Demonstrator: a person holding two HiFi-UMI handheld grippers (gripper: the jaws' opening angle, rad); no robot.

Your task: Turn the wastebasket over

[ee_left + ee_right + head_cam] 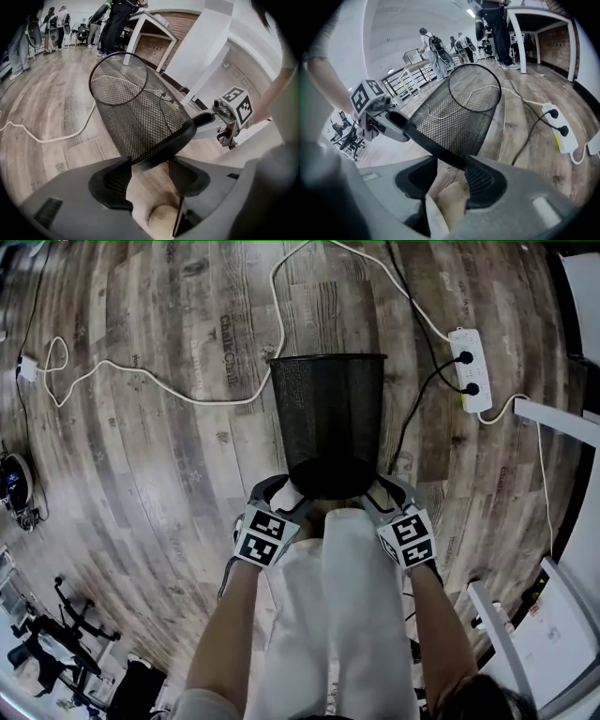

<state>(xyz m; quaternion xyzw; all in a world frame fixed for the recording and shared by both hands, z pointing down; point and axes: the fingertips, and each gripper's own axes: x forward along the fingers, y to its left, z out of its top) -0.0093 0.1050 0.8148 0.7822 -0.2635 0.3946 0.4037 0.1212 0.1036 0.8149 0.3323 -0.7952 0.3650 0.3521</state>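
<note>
A black wire-mesh wastebasket hangs tilted in front of me, its open mouth pointing up and away and its narrow base toward my legs. My left gripper clamps the base rim from the left. My right gripper clamps the same rim from the right. In the left gripper view the dark base rim runs across the gap of that gripper, touching both pads. The right gripper view shows the rim likewise caught between that gripper's pads. Whether the base touches the floor is hidden.
A white power strip with black plugs lies on the wooden floor at far right, and a white cable loops off to the left. White table legs stand at right, office chairs at lower left. People stand far back.
</note>
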